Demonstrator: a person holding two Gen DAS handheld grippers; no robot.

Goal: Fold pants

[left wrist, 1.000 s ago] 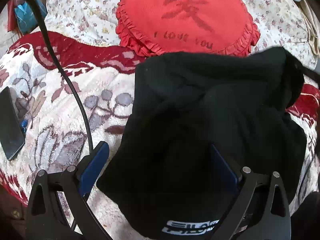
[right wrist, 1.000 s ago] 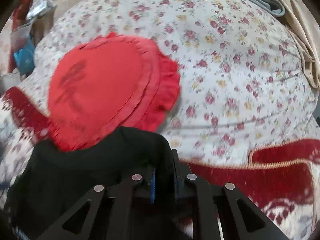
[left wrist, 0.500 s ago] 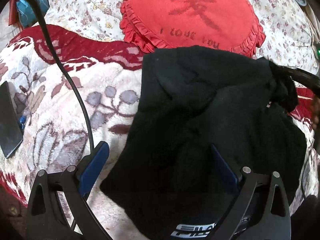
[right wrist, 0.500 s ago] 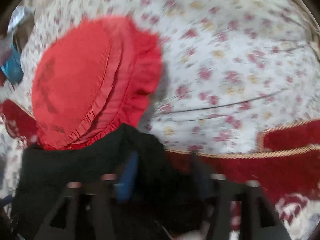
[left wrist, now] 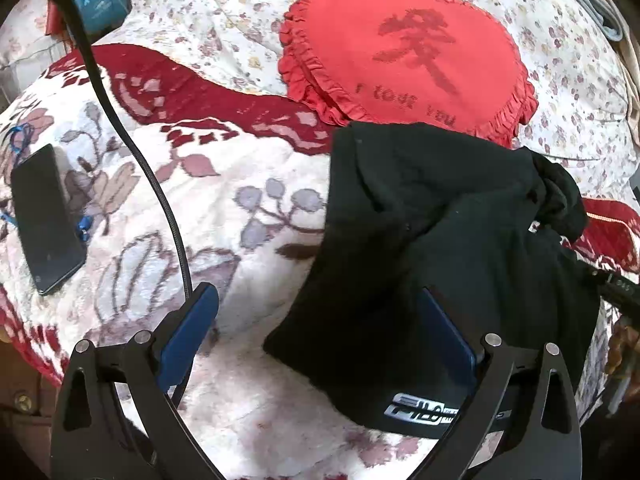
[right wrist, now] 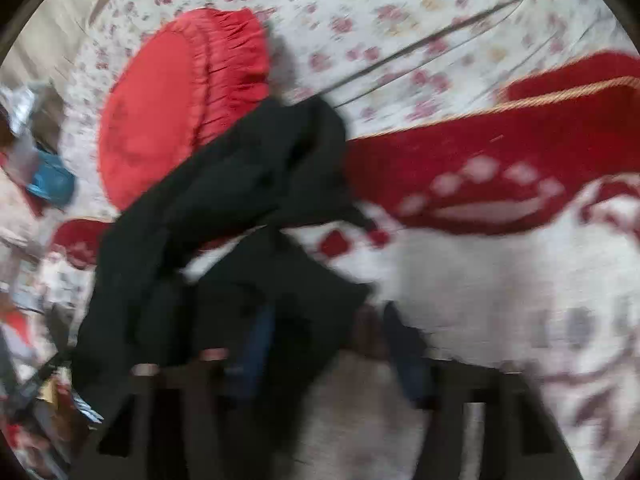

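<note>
The black pants (left wrist: 440, 232) lie folded in a bundle on the floral blanket, their far edge against the red heart cushion (left wrist: 404, 52). My left gripper (left wrist: 320, 320) is open; its right finger rests over the near part of the pants, its left finger over bare blanket. In the blurred right wrist view the pants (right wrist: 224, 232) lie to the left, rumpled. My right gripper (right wrist: 328, 344) is open, drawn back from the cloth, with its left finger against the pants' near edge.
A black phone (left wrist: 46, 220) lies on the blanket (left wrist: 224, 200) at left. A black cable (left wrist: 132, 148) runs down to my left gripper. A blue packet (left wrist: 100, 0) sits at the far left. Flowered bedding (right wrist: 400, 20) lies behind the cushion (right wrist: 172, 96).
My right gripper opened, let go of the pants' far corner and pulled back to the right. The pants settled onto the blanket. My left gripper stayed open and drew back slightly.
</note>
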